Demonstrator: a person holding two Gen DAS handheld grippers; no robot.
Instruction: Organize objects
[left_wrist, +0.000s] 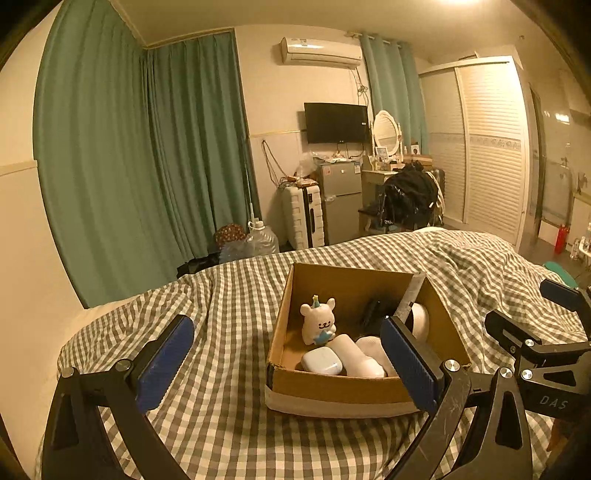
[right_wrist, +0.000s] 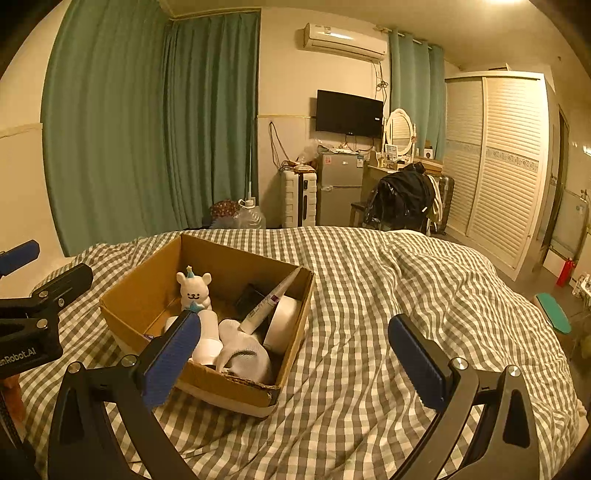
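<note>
The cardboard box sits open-topped on the checked bedspread, roughly mid-bed, its near wall facing the left wrist camera and one corner turned toward the right wrist camera. Inside, a white bear figurine stands upright near the back-left wall; in front of it lie a white earbud case and a white bottle, touching each other. A tube leans tilted against the right wall, with a white roll beside it, a dark object at the back and a white glove near the front corner. The rim is bare all round, its front corner frayed.

The left tool hangs low before the box, fingers wide apart and empty — its right finger overlaps the box's right side in view. The right tool is likewise spread and empty; its left finger crosses the box's near edge, its right finger over open bedspread.

To the right of the box the bedspread runs rumpled and free to the bed's edge — beyond lie floor, green curtains and a louvred wardrobe.
</note>
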